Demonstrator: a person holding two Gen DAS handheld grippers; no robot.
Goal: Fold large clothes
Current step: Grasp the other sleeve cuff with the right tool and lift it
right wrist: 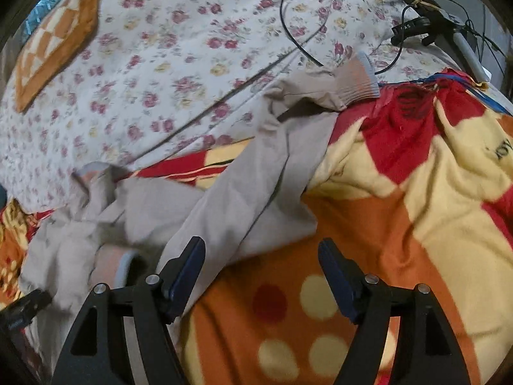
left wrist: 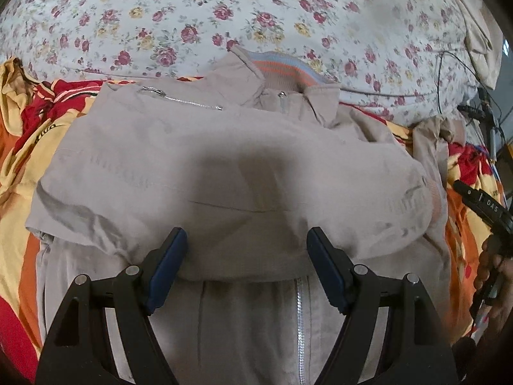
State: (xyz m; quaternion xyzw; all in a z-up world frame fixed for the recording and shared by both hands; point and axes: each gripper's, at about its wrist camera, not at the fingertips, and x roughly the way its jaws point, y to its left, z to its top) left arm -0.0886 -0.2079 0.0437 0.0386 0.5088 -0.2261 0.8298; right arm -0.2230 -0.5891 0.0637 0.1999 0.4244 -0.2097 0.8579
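A beige zip jacket (left wrist: 224, 166) lies on a red, orange and yellow blanket (left wrist: 19, 147), its striped collar (left wrist: 282, 67) at the far end and one sleeve folded across the chest. My left gripper (left wrist: 247, 247) is open and empty just above the jacket's middle, near the front zip (left wrist: 299, 320). In the right wrist view the other sleeve (right wrist: 256, 192) stretches away to its ribbed cuff (right wrist: 359, 80). My right gripper (right wrist: 261, 256) is open and empty over the sleeve's near edge and the blanket (right wrist: 400, 240). The right gripper also shows at the right edge of the left wrist view (left wrist: 481, 205).
A white floral bedsheet (left wrist: 224, 16) covers the far side of the bed. A black cable (right wrist: 298, 41) loops over it, with a black stand and device (right wrist: 426, 22) at the far right. An orange checked cushion (right wrist: 57, 45) lies at the far left.
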